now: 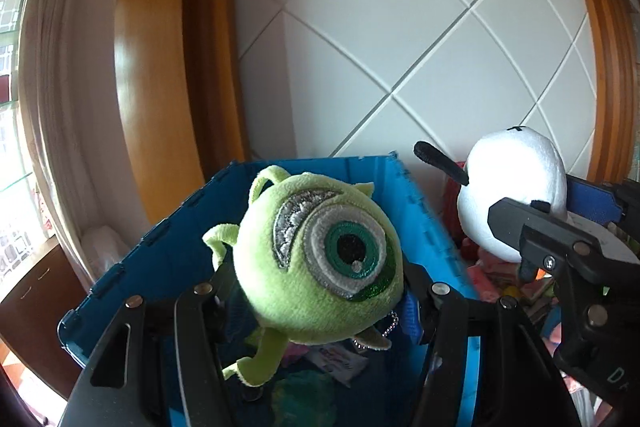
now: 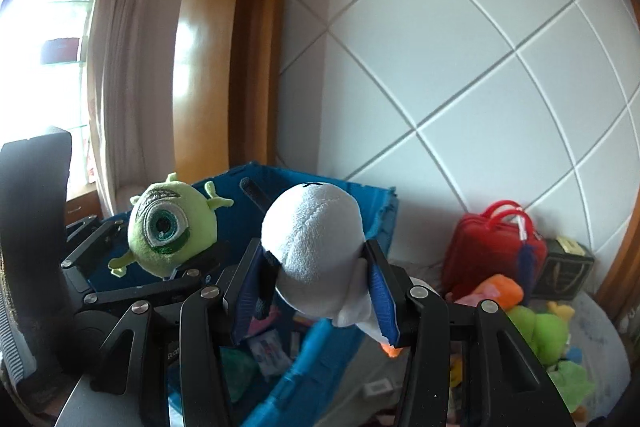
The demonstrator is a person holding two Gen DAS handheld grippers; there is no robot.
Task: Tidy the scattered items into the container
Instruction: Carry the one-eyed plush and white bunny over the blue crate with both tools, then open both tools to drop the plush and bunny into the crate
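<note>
Above the open blue container (image 1: pixel 304 167), the left gripper (image 1: pixel 320 291) is pinching a round green one-eyed plush toy (image 1: pixel 320 259) between its two fingers, holding it in the air over the bin's inside. The toy's big embroidered eye is facing the left wrist camera, and its thin green arms and legs are dangling freely. Just beside it, the right gripper (image 2: pixel 320 287) is squeezing a white plush toy (image 2: pixel 316 247) with a black ear between its blue finger pads (image 2: pixel 382 291), also holding it aloft, over the container's near right edge. In the right wrist view the two toys are hanging side by side, close together but apart. Soft, colourful things are lying in the bottom of the container, too dim to name. To the right of the container, a red bag (image 2: pixel 492 247) with handles is standing against the white panelled wall (image 2: pixel 480 67), and a heap of other plush toys (image 2: pixel 536 331), orange and green among them, is lying in front of it. A pale curtain (image 2: pixel 116 67) is hanging by a bright window at the left.
</note>
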